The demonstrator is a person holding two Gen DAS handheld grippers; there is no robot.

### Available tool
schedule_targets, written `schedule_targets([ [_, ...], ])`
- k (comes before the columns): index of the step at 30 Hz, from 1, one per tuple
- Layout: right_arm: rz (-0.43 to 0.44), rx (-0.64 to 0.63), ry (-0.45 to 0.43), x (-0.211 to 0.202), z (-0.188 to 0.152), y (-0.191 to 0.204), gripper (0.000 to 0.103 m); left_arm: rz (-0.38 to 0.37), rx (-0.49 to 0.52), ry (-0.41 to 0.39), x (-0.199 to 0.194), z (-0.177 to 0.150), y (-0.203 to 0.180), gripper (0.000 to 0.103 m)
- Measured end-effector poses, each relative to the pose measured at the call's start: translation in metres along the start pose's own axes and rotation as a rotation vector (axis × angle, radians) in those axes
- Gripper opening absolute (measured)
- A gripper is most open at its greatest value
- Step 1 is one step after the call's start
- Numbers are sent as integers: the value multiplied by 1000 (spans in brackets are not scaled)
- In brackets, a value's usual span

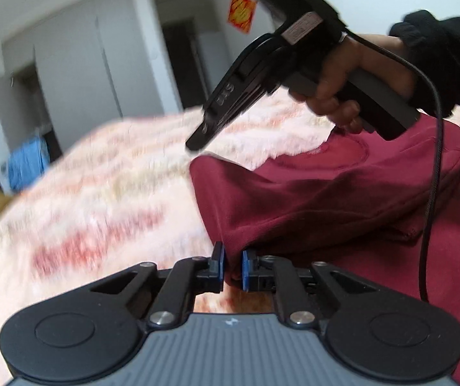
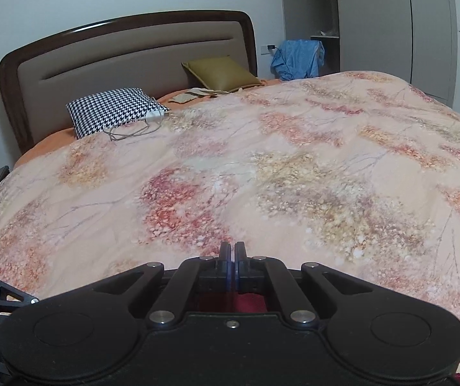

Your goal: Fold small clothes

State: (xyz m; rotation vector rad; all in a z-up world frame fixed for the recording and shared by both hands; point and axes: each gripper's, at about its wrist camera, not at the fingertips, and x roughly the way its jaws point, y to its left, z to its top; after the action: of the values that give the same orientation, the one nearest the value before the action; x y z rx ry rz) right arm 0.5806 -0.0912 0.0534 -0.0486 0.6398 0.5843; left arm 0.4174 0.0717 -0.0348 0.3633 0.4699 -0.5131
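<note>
I see the dark red garment (image 1: 342, 199) lying on the flowered bedspread (image 1: 101, 199), bunched, with one corner raised toward my left gripper (image 1: 233, 268). That corner sits between the blue fingers (image 1: 218, 265), which pinch the cloth with only its thickness between them. In the left wrist view the right gripper (image 1: 197, 143) hangs above the garment's far edge, held by a hand (image 1: 342, 77) in a black sleeve (image 1: 448, 58); whether its tip touches cloth I cannot tell. In the right wrist view its fingers (image 2: 225, 255) are pressed together, nothing visible between the tips, with a strip of red cloth under the linkage. Two pillows (image 2: 114, 109) lie by the headboard (image 2: 127, 51).
</note>
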Motion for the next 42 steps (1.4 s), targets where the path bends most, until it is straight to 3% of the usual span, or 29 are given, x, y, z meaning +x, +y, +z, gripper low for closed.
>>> schedule_targets([
  [5, -16, 16, 24, 11, -9, -2, 1, -39, -123, 46, 1, -2, 13, 13],
  [9, -31, -21, 7, -12, -22, 2, 28, -55, -127, 79, -1, -1, 18, 25],
  [10, -35, -35, 3, -22, -27, 3, 31, -63, -124, 91, -2, -2, 18, 30],
  [12, -44, -63, 2, -43, -42, 6, 50, -74, -120, 100, -10, -6, 18, 50],
  [13, -53, -79, -3, -55, -52, 8, 54, -74, -129, 97, -15, -6, 15, 64],
  [14, -59, -102, -7, -66, -63, 11, 58, -79, -148, 86, -20, -8, 13, 69],
  [16, -101, -149, -4, -84, -87, 21, 58, -103, -211, 57, -27, -5, 12, 73],
  [17, -135, -166, 2, -89, -99, 25, 58, -103, -250, 41, -29, -2, 14, 81],
  [20, -226, -172, 40, -93, -135, 36, 59, -43, -386, -16, -30, 13, 21, 98],
  [25, -301, -209, 15, -94, -168, 55, 67, 98, -580, 45, 3, 28, 34, 98],
  [29, -330, -182, -22, -113, -178, 54, 81, 168, -572, 163, 21, 9, 32, 97],
  [34, -407, -55, -50, -161, -202, 27, 88, 179, -593, 123, 5, -18, 33, 98],
  [38, -485, 37, -19, -197, -228, 7, 102, 191, -611, 111, -1, -26, 32, 101],
  [42, -551, 106, 39, -222, -254, -5, 102, 219, -635, 122, -11, -22, 26, 102],
])
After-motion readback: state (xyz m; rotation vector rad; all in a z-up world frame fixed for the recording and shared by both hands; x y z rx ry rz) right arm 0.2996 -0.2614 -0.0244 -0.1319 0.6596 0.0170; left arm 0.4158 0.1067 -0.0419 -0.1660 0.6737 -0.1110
